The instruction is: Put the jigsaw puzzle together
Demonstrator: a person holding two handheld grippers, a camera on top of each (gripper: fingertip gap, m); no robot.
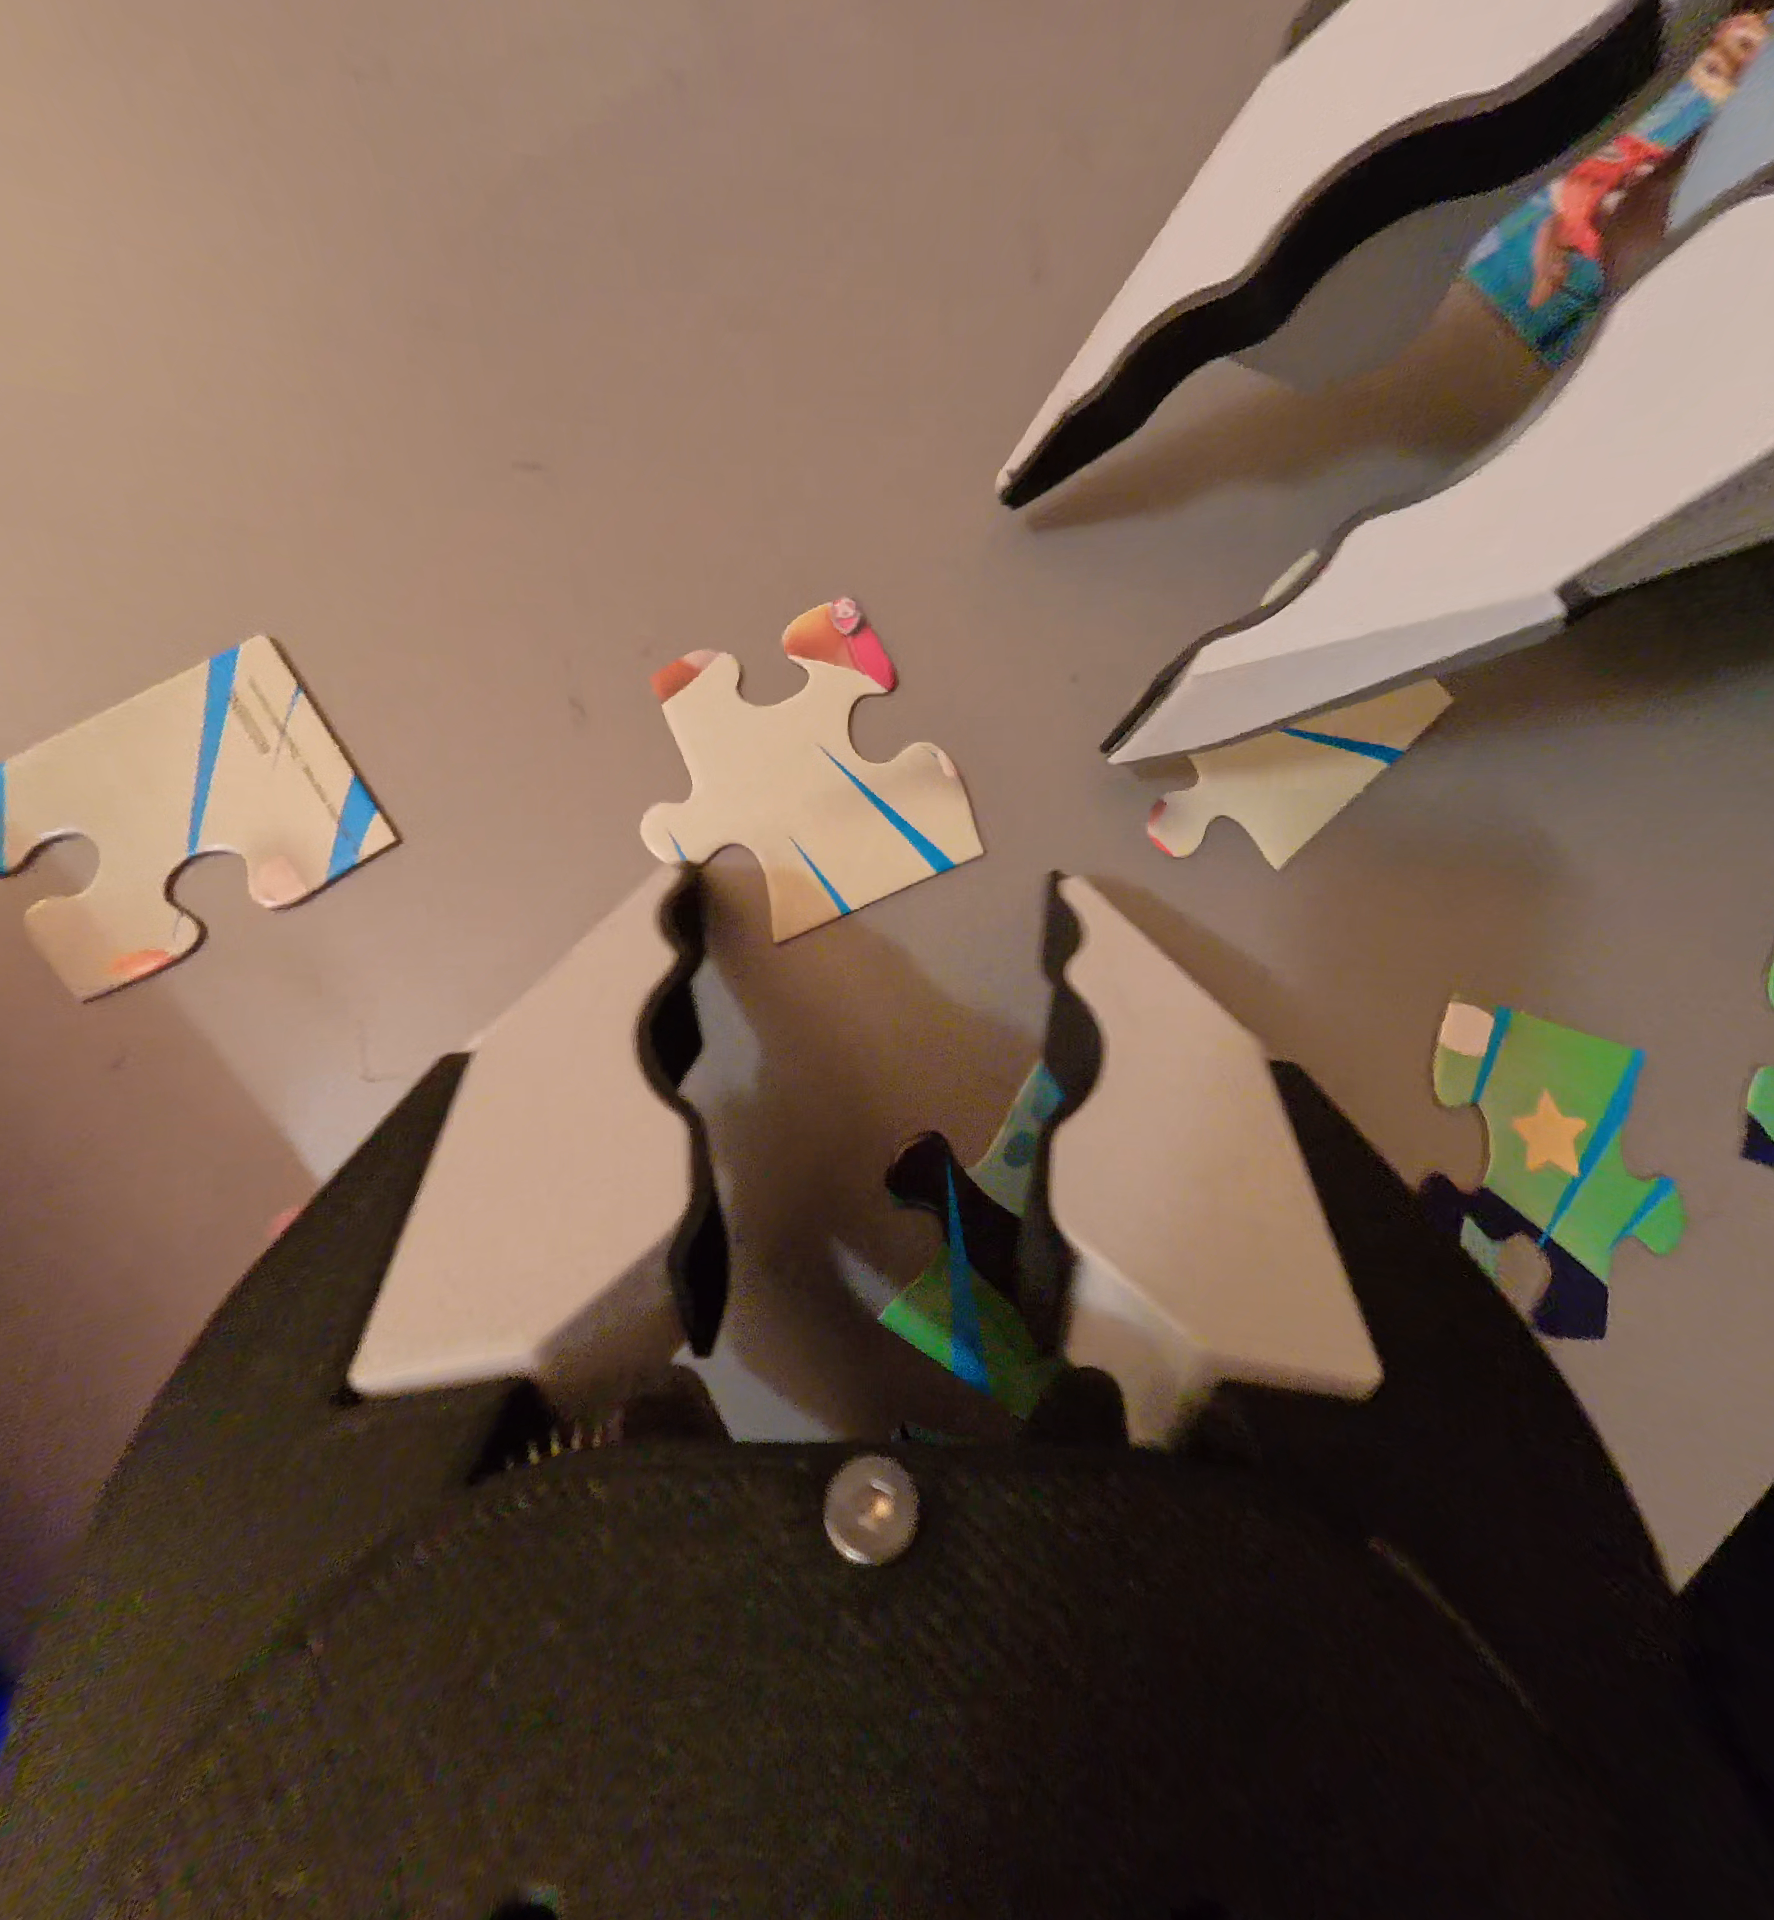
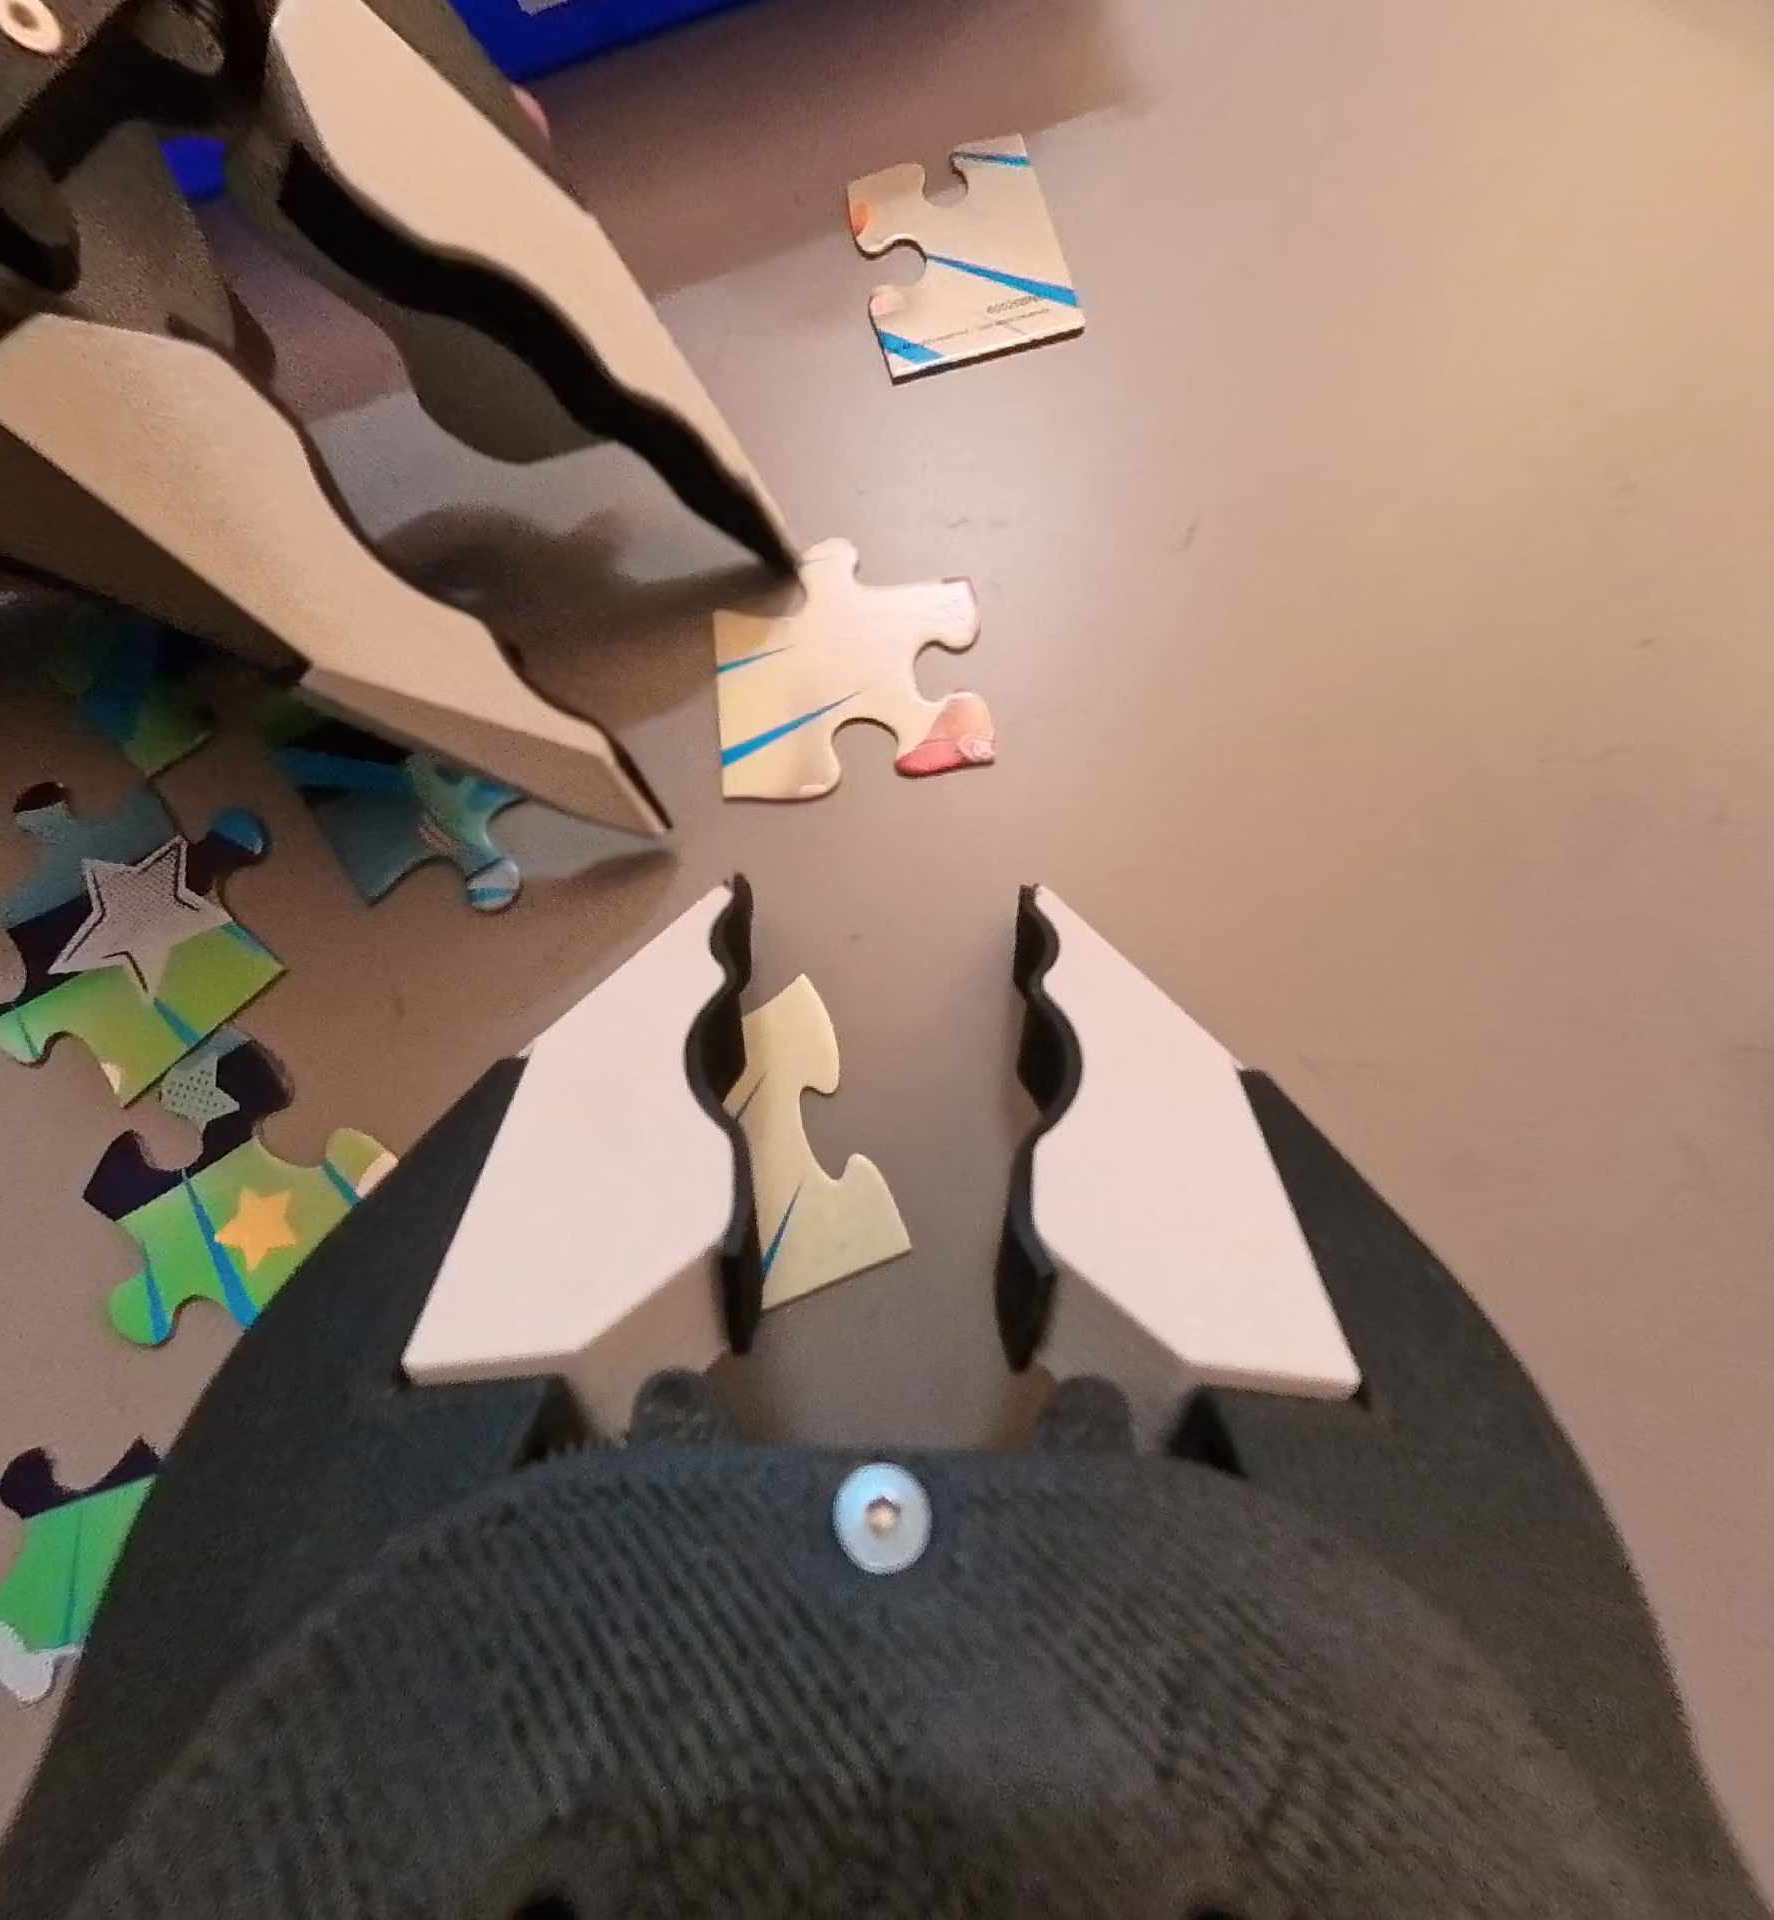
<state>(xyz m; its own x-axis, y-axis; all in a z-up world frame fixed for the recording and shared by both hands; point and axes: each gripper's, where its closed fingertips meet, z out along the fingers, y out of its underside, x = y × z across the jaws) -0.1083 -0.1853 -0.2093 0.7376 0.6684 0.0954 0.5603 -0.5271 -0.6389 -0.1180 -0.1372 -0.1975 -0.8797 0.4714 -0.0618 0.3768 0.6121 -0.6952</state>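
Both grippers, left point(image 1: 867, 883) and right point(image 2: 878, 899), are held with fingers spread, nothing pinched; the cream cardboard puzzle piece point(image 1: 810, 790) on the grey bench point(image 1: 447, 312) could be nudged askew by the left fingertip point(image 1: 680, 883) touching its edge.

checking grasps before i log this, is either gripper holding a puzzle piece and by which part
Nothing is held. The left gripper and right gripper both stand open above the table; the cream puzzle pieces lie flat.
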